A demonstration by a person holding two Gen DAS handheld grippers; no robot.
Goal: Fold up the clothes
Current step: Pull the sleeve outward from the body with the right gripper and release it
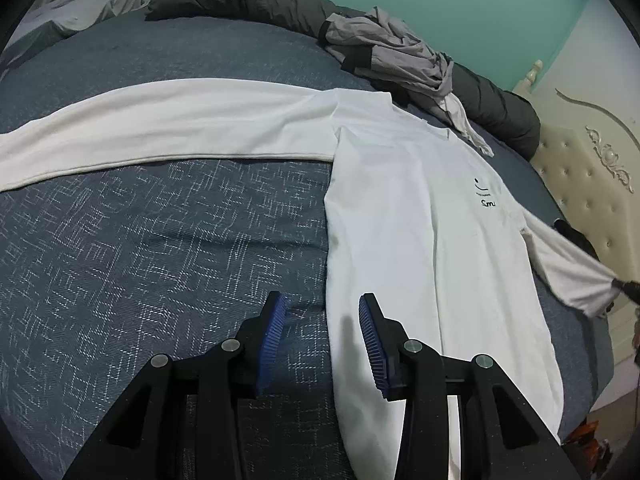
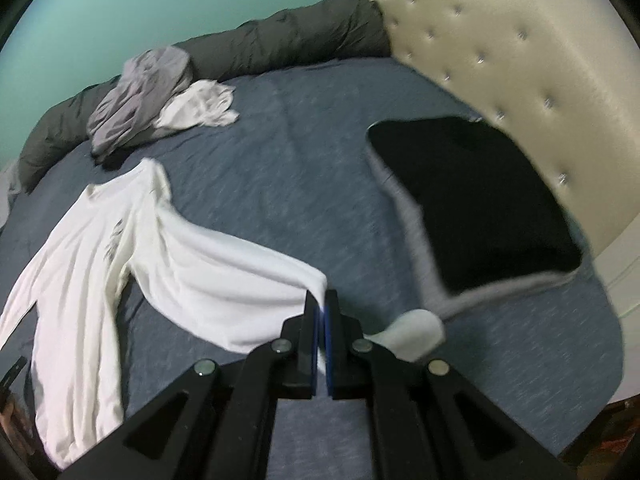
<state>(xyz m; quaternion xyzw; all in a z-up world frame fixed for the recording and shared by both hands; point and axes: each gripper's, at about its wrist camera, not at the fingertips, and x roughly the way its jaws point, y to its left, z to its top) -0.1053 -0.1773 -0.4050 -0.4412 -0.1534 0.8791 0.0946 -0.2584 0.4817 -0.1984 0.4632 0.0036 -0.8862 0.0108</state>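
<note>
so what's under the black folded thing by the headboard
A grey layer shows as a border along the near and left edges of the black folded garment, both on the blue bedspread. How far the grey extends underneath is covered.

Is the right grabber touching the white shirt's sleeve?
Touching. The right wrist view shows the right gripper shut on the white shirt's sleeve, cloth pinched between its blue pads.

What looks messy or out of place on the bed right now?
A grey garment and a white one lie crumpled against the dark bolster, unfolded. The white shirt lies flat, one sleeve pinched in the right gripper.
</note>
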